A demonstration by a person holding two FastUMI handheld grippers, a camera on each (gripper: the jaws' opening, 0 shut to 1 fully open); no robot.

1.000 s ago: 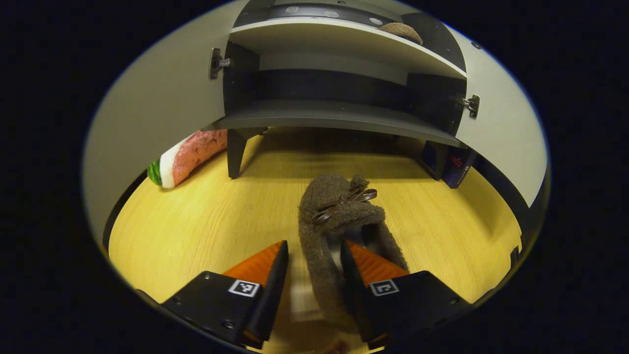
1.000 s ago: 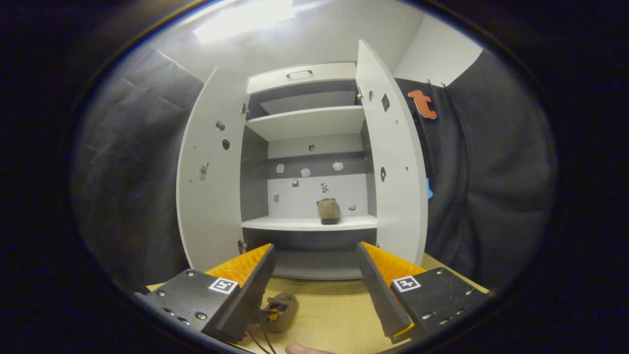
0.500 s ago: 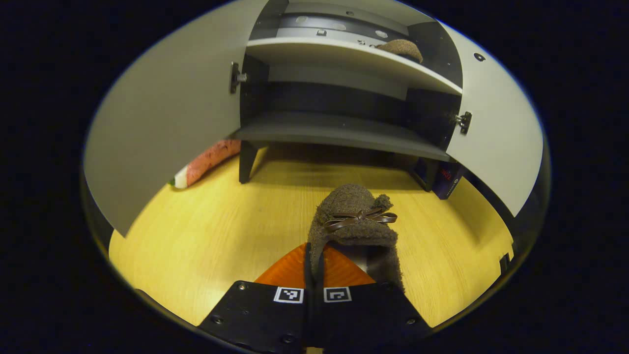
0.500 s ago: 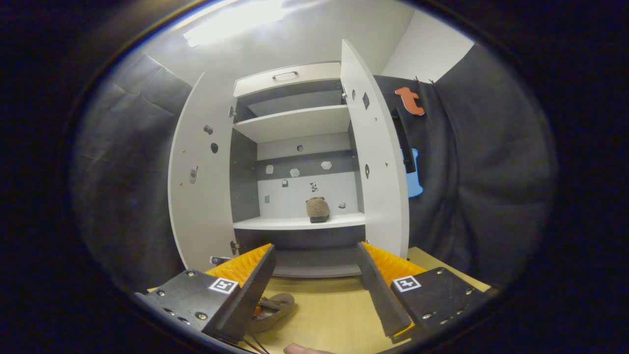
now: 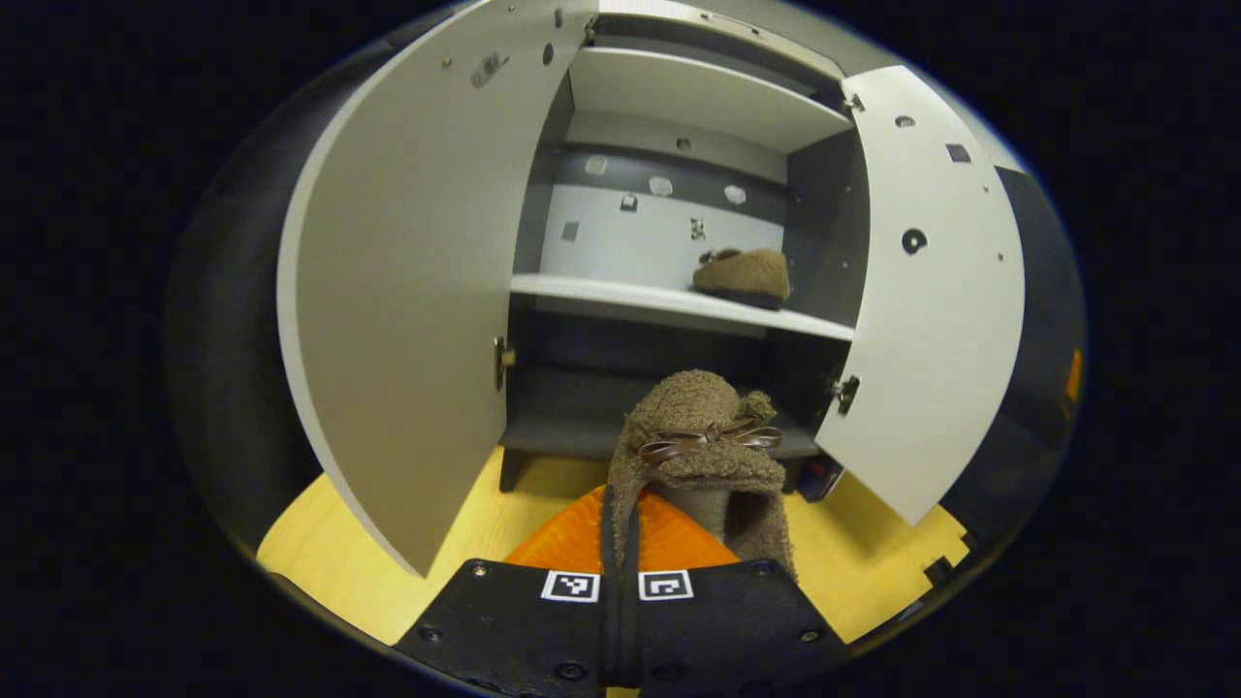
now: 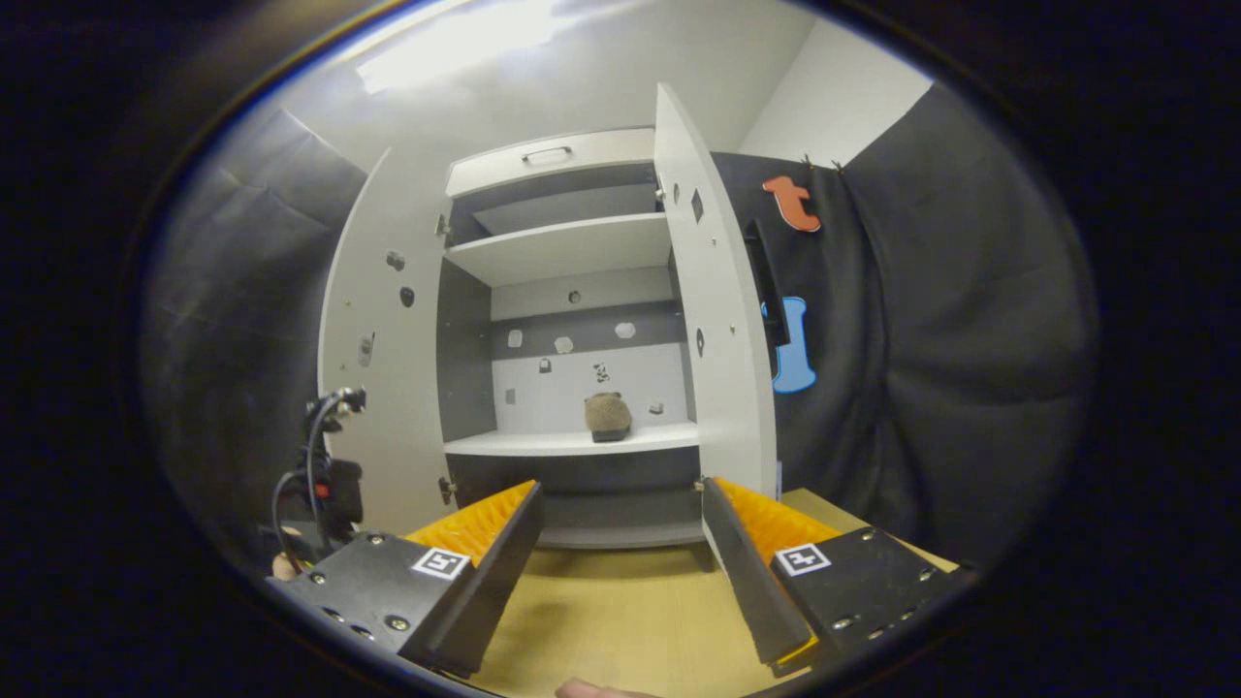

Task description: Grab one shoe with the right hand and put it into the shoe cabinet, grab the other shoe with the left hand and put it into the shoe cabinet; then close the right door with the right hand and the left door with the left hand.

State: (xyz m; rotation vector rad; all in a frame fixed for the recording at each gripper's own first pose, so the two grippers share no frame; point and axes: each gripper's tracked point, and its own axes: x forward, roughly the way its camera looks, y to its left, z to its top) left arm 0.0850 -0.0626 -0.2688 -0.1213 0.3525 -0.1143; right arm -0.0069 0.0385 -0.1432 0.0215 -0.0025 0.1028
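Note:
My left gripper is shut on the side wall of a brown fuzzy shoe with a dark bow, held up off the table in front of the shoe cabinet. Both white doors stand wide: the left door and the right door. The other brown shoe rests on the middle shelf, toward the right. In the right gripper view my right gripper is open with nothing in it, back from the cabinet; that shelved shoe shows beyond it.
The wooden table runs under the cabinet's dark legs. Another part of the left gripper rig with cables rises at the left of the right gripper view. Black cloth wall lies behind the right door.
My left gripper closed on the shoe and lifted it off the table, tilting up toward the shelves. The right gripper drifted slightly rightward and stayed open.

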